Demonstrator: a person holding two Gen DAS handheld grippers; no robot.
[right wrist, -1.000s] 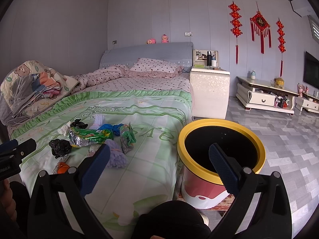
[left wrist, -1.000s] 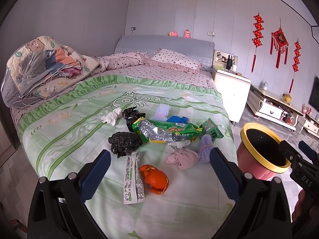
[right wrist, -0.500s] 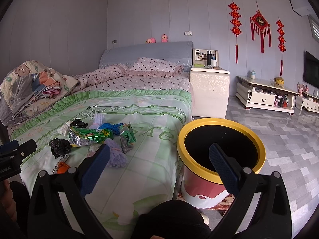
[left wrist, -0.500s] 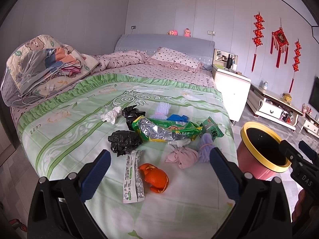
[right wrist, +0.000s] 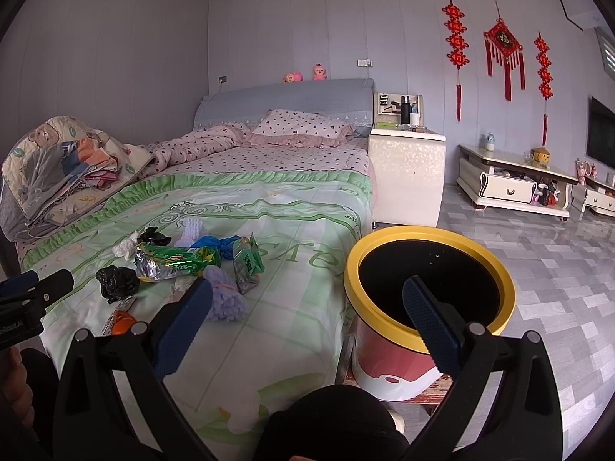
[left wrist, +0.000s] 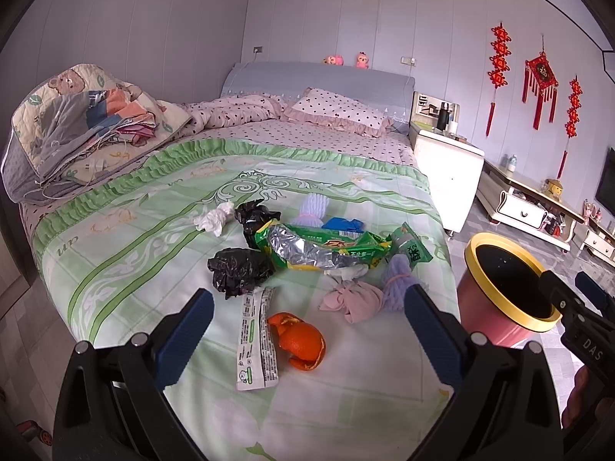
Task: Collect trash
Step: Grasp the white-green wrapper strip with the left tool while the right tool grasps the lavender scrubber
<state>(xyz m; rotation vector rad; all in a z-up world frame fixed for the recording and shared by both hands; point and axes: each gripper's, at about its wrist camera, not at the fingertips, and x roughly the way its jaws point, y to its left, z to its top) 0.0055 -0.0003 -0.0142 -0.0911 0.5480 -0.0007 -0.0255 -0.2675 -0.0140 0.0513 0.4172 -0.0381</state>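
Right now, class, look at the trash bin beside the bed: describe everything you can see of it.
The trash bin is round, with a thick yellow rim, a dark inside where no trash shows, and a pink and white wall that looks like plastic. It stands upright on the floor, beside the bed, near the bed's foot. Neither tool touches it.

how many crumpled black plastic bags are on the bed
2. One black bag lies nearer, just beyond the white wrapper; the other black bag is farther back, touching the green snack bag. More could be hidden underneath.
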